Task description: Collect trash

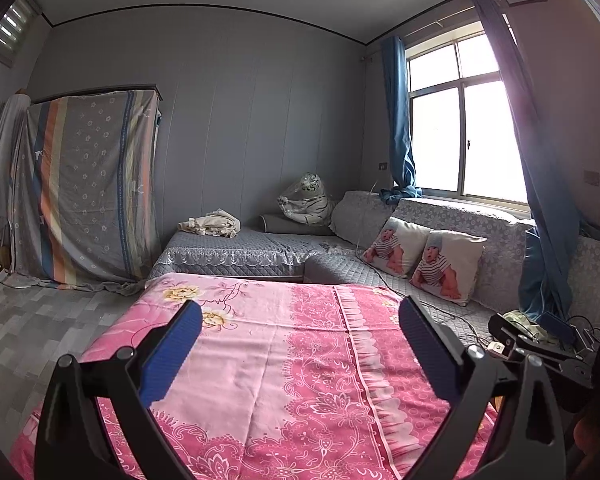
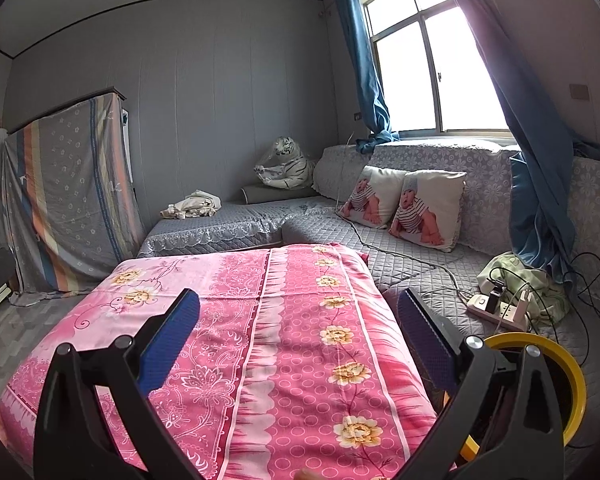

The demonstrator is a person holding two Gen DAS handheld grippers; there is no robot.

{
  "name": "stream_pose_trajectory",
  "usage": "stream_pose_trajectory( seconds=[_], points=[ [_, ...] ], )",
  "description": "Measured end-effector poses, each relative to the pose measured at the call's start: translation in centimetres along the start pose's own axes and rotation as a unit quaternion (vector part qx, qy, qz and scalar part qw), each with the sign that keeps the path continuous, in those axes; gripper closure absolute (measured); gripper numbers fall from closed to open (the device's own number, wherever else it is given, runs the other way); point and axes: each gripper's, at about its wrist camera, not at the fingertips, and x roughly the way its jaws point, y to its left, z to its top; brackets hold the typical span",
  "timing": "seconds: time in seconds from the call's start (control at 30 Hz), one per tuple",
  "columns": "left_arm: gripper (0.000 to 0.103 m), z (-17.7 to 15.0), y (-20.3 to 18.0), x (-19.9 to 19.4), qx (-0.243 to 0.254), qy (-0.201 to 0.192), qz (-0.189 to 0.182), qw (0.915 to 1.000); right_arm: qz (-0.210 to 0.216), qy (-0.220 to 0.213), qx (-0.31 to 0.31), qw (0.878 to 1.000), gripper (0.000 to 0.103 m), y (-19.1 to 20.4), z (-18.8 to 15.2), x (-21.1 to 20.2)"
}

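Observation:
My left gripper (image 1: 300, 316) is open and empty above a table covered with a pink floral cloth (image 1: 268, 364). My right gripper (image 2: 298, 312) is also open and empty above the same pink cloth (image 2: 260, 344). The right gripper also shows at the right edge of the left wrist view (image 1: 540, 344). A round yellow-rimmed bin (image 2: 560, 384) stands just right of the right gripper, beside the table. I see no loose trash on the cloth.
A grey quilted L-shaped sofa (image 2: 420, 248) runs behind and to the right, with two baby-print pillows (image 2: 428, 208), a plush tiger (image 2: 284, 164), a crumpled beige cloth (image 2: 192, 204), and a power strip with cables (image 2: 496, 308). A cloth-draped cabinet (image 1: 88, 188) stands at left.

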Motion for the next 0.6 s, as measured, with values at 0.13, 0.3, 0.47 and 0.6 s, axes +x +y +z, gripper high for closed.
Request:
stream_pose_trajectory(
  seconds=[0.13,0.3,0.47,0.6],
  points=[
    [0.008,-0.07,0.06,0.16,-0.001,0.003,0.000,1.0000,0.002,0.002,0.002,1.000,0.008,-0.10,-0.07,0.07],
    [0.008,-0.01,0.10,0.29,-0.001,0.005,0.000,1.0000,0.001,0.002,0.002,1.000,0.008,-0.16,-0.19,0.14],
    [0.008,-0.19,-0.04,0.43,0.000,0.009,-0.001,1.0000,0.002,0.005,0.007,1.000,0.008,-0.23,-0.37,0.25],
    [0.008,-0.28,-0.09,0.59,0.003,0.012,-0.003,0.9999,0.003,0.009,0.008,1.000,0.008,-0.20,-0.58,0.45]
  ],
)
